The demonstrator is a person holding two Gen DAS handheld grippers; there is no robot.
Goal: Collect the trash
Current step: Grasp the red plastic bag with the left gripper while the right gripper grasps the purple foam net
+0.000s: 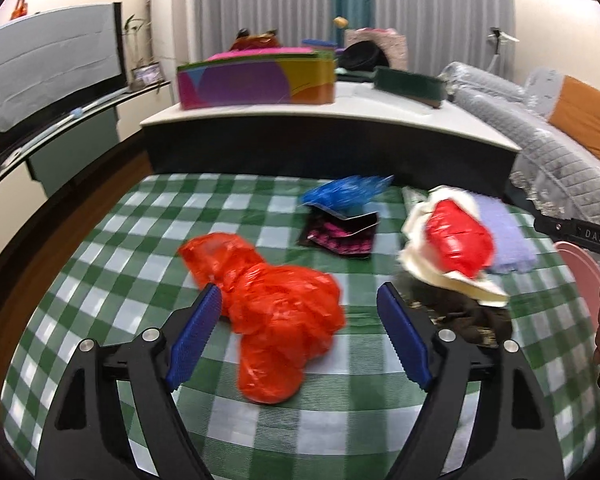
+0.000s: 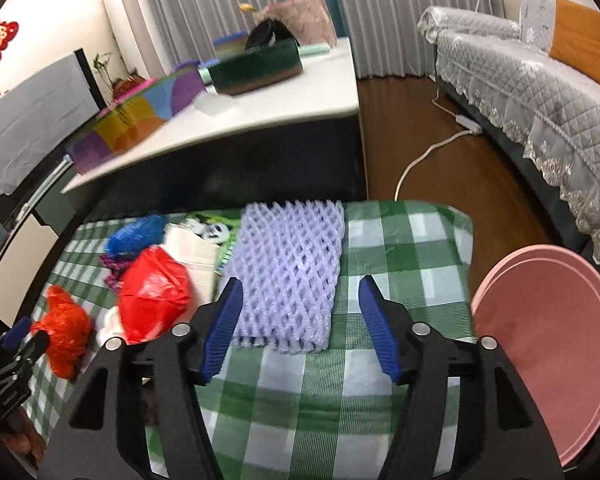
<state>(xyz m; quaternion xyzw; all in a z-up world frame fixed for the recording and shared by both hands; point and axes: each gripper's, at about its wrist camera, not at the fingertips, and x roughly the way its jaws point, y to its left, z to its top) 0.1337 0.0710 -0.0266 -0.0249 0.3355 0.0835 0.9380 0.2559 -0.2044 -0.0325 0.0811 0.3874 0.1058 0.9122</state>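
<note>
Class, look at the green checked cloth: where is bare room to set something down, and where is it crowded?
Bare: the checked cloth between the lilac foam net and the pink round basin; also left of the orange plastic bag. Crowded: around the red plastic bag and blue plastic bag.

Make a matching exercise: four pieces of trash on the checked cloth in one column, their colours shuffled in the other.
Things:
1. foam net
2. crumpled bag between the left gripper fingers
3. bag at the far edge
4. basin

Colours:
A. blue
B. pink
C. lilac
D. orange-red

Pairs: 1-C, 2-D, 3-A, 4-B
</note>
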